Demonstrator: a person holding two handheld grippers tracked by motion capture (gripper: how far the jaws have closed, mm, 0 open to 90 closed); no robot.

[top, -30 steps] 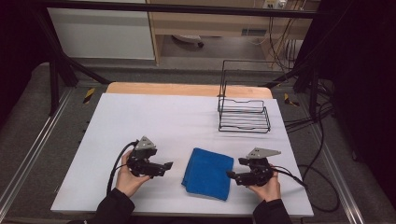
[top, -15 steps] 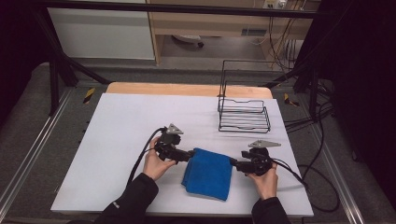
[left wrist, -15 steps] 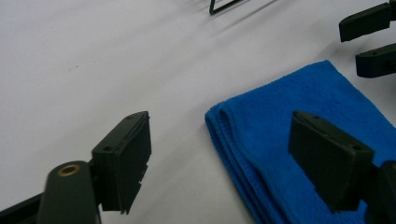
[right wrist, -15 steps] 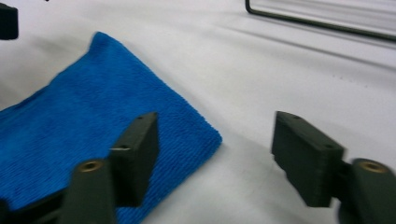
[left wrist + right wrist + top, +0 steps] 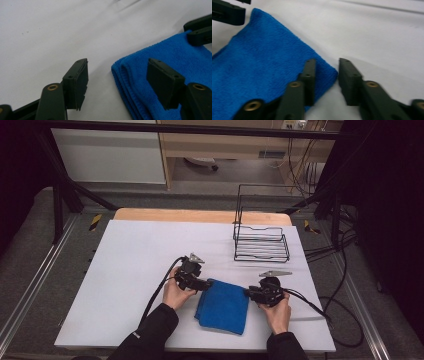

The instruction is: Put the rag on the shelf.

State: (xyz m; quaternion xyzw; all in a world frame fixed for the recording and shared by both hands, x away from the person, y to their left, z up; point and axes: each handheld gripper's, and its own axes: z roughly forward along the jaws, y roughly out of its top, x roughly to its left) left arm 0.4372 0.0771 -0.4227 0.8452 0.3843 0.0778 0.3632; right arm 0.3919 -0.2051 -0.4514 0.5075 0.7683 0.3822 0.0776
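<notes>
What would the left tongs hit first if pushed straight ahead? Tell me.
Probably the blue cloth: the left tongs stand open, straddling its folded corner, one jaw over the cloth, one over the white table. The height above the cloth is unclear.

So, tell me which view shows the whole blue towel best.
The high view: the folded blue towel lies whole between both grippers. The left gripper view shows its layered folded edge; the right gripper view shows one corner.

High view overlooks table; gripper views close, sharing cloth
</notes>
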